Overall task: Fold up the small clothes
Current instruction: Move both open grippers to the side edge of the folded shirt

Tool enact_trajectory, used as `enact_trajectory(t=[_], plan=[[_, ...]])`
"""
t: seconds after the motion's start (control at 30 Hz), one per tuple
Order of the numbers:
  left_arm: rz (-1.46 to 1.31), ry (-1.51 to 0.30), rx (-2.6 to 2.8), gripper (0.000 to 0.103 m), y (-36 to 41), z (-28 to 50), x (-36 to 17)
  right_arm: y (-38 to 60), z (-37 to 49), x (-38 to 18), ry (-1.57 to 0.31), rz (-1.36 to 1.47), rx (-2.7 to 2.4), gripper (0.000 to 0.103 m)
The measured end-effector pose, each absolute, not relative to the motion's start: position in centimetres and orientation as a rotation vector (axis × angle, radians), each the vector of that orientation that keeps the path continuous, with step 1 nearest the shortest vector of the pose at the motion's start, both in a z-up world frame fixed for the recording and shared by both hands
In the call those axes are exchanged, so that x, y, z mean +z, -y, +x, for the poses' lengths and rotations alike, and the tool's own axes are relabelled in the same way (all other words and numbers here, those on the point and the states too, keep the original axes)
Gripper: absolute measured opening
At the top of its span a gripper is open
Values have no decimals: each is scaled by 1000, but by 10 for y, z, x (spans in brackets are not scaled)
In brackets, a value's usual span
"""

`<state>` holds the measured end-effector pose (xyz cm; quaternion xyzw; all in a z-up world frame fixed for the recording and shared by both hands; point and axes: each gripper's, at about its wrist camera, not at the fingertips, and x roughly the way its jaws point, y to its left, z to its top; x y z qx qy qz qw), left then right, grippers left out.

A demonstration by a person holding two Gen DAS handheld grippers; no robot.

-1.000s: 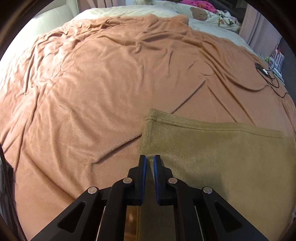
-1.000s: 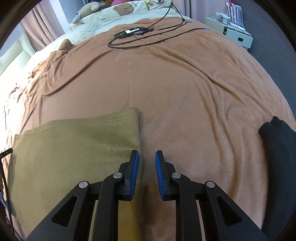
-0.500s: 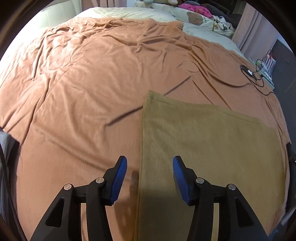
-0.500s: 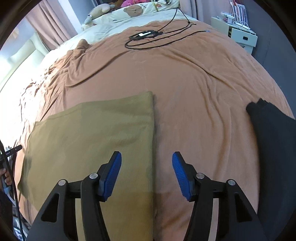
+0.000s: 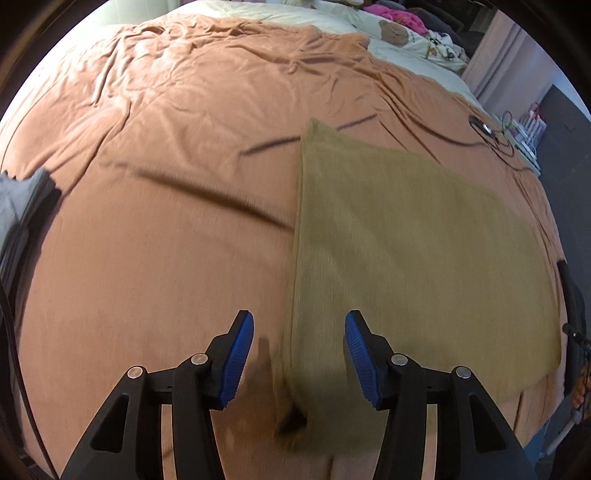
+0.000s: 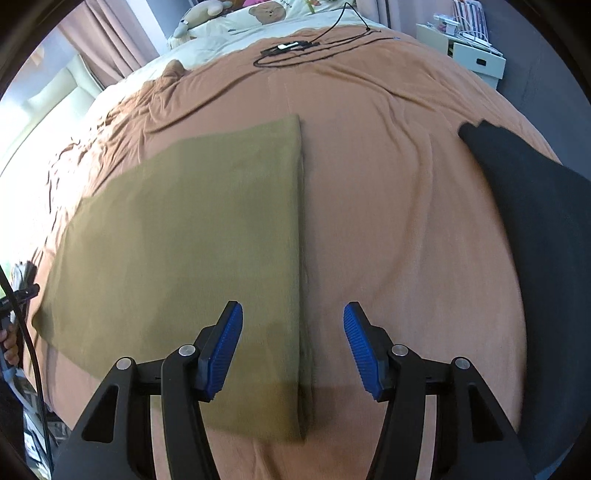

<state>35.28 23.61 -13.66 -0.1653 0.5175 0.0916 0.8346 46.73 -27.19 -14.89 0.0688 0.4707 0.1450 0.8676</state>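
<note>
Fingers first: my left gripper [image 5: 299,356] and right gripper [image 6: 293,350] both stand about half open with nothing held, the 2 blue pads on each clear of any fabric. Below them the olive garment [image 6: 192,240] lies flat, folded into a rectangle on the orange bedspread [image 6: 388,206], its left edge under my left gripper and its right edge under my right. Further right lies a black garment [image 6: 535,229]. Beyond, a black cable [image 6: 295,50] rests near the pillows [image 6: 266,18].
</note>
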Motion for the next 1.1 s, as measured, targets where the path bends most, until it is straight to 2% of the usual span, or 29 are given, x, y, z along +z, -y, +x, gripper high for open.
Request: enact_trajectory(t=[0.2,0.5,0.77,1.1], plan=[[-328,-1137,183,54,-227,323,-148,278,434,-159,-990,154,287,55],[-285,-1188,273,54,-235,295,-165,288,414,-171,-1039,155,226,50],[-521,-1103,232,54,-245,265,-150,309,389,-171,-1011,395,323,50],[-810,-1056,156,54,-244,251,-166,333,379,-204,-1001,738,434,50]])
